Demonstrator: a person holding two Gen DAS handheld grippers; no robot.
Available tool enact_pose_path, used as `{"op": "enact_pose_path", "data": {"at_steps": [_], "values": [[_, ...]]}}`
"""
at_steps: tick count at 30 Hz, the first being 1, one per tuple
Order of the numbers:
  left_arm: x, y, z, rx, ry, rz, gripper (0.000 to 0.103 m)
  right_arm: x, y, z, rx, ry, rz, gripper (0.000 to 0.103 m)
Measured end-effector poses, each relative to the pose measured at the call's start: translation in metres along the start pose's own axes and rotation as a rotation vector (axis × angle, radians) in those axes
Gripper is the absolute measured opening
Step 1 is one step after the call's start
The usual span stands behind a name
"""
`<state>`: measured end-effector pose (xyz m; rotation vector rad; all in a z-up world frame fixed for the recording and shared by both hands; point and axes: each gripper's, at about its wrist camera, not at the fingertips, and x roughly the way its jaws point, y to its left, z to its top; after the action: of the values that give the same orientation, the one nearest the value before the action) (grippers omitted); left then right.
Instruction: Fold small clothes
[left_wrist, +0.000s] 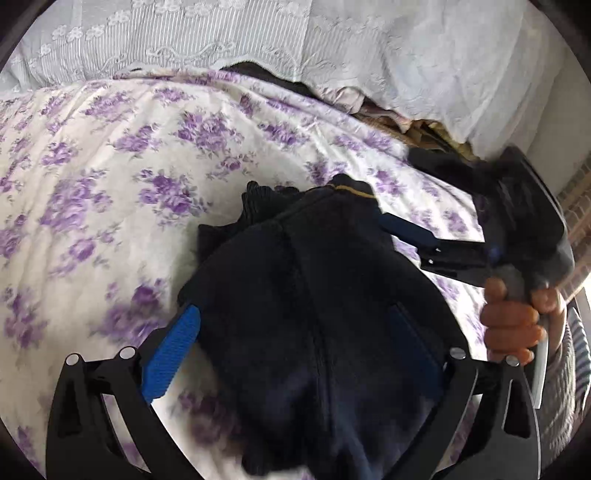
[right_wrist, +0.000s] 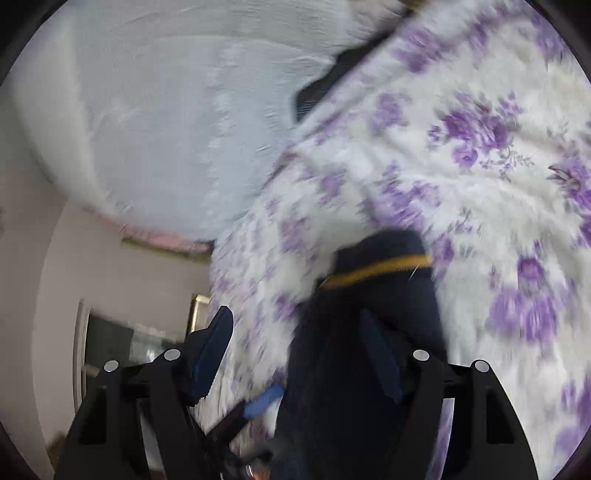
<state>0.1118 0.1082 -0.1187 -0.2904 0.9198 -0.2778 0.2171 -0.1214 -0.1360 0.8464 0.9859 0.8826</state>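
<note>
While the flowered bedsheet fills the left of the left wrist view, a dark garment bulks in the middle, draped between the left gripper's spread blue pads; whether they press on it I cannot tell. At right, a hand holds the right gripper. Its own blurred view shows jaws apart, garment with its yellow stripe lying over the right finger, the left one bare.
</note>
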Motion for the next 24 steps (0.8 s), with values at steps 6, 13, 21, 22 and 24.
{"op": "enact_pose_path", "data": {"at_steps": [6, 13, 21, 22, 24], "values": [[0.005, -0.005, -0.033, 0.097, 0.111, 0.039, 0.099, -0.014, 0.010, -0.049, -0.090, 0.097, 0.036, 0.077], [-0.007, 0.019, -0.035, -0.003, 0.091, -0.002, 0.099, -0.074, -0.018, -0.081, -0.067, -0.037, 0.040, 0.070], [-0.029, 0.032, -0.040, -0.114, 0.054, -0.175, 0.098, -0.108, -0.033, -0.098, -0.065, -0.100, -0.083, 0.087], [-0.030, 0.034, -0.043, -0.137, 0.055, -0.188, 0.098, -0.104, -0.038, -0.101, -0.056, -0.086, -0.103, 0.087], [-0.034, 0.038, -0.050, -0.164, 0.054, -0.211, 0.098, -0.098, -0.040, -0.107, -0.074, -0.071, -0.129, 0.087]]}}
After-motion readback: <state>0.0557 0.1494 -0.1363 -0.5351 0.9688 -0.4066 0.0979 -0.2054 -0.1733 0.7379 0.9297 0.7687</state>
